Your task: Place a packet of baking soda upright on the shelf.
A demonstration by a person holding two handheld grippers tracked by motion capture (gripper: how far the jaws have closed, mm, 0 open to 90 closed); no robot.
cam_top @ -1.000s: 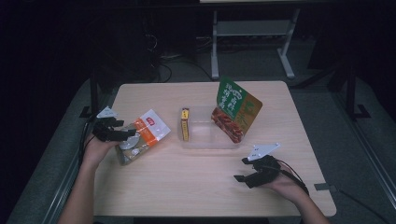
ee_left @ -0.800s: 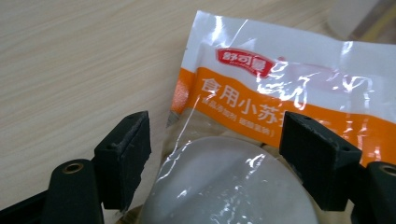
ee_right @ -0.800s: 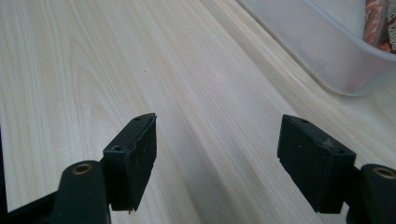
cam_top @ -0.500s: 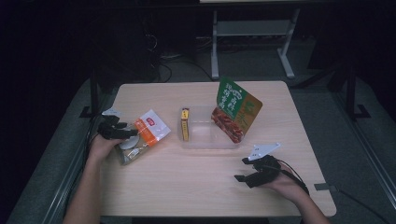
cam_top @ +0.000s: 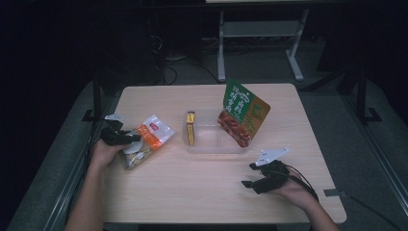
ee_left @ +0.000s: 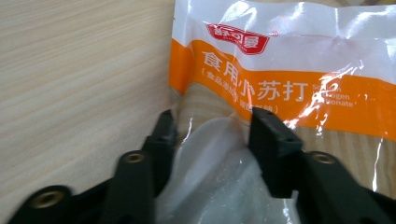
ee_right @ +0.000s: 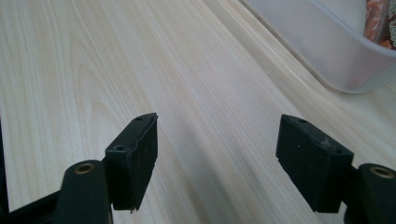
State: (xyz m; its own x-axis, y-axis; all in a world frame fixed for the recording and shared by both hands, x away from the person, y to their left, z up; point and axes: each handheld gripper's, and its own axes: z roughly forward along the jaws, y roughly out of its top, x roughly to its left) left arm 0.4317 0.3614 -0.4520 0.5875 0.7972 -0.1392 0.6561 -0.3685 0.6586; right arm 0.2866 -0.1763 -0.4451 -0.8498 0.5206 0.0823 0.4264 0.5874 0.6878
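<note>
pouch [ee_left: 289,88]: right and lower parts cut off by frame | small print blurred

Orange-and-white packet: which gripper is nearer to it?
Left. The left gripper has just closed on the orange-and-white packet; the right gripper rests open across the table, beyond the clear tray.

orange-banded pouch [ee_left: 285,88] — "食用小苏打", partly glare-hidden "So…n …ogen …onate"
</note>
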